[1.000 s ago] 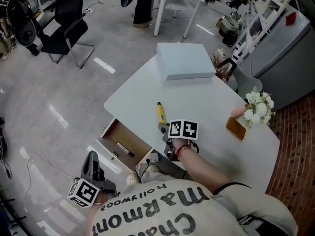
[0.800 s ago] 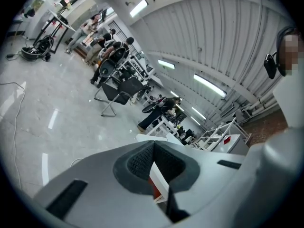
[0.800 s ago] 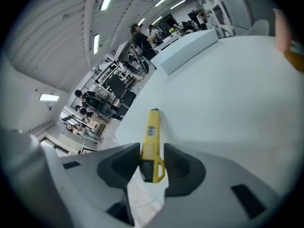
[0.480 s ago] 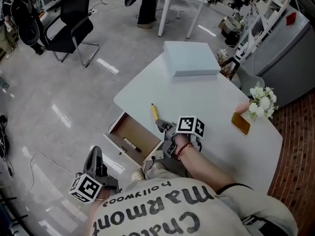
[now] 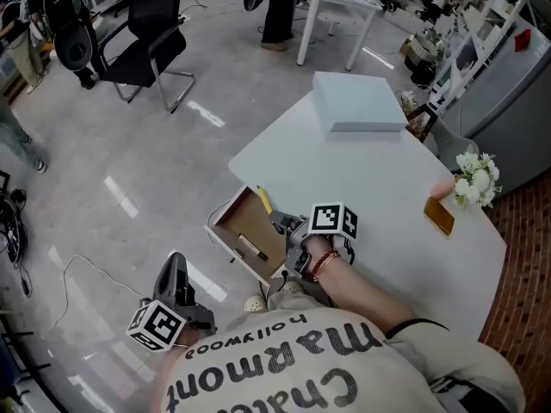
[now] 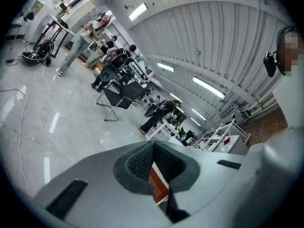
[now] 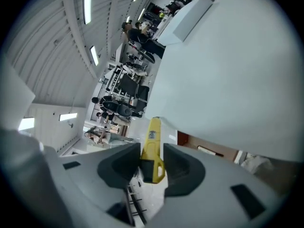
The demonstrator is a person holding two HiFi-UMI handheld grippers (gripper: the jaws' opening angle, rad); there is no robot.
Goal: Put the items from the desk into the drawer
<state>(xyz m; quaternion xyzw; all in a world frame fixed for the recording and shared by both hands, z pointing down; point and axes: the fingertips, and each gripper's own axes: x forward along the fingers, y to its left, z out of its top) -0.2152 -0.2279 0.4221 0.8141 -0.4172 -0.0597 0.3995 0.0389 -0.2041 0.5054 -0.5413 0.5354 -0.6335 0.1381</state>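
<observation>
Cutter (image 7: pixel 153 139), yellow with a dark end, is clamped between the jaws of our right gripper (image 5: pixel 282 224). It hangs over the far side of the open drawer (image 5: pixel 225 222), just at the near left edge of the desk (image 5: pixel 370 179). Its yellow tip points to the far left, beyond the drawer wall. Our left gripper (image 5: pixel 176 269) is low on the near left, well apart from the drawer. Its jaws are pressed together and we see nothing gripped in them.

We think the main danger is to let go too early. The tip is over the wall, not over the bottom, so the cutter could strike the rim and fall to the floor. The grip is also near one end only, so the long body may swing or slip between the pads when we tilt it down. A black pen (image 5: pixel 251 246) already lies inside, and the cutter could land on it and bounce. Nothing holds the drawer, so a knock from the gripper may push it in.
</observation>
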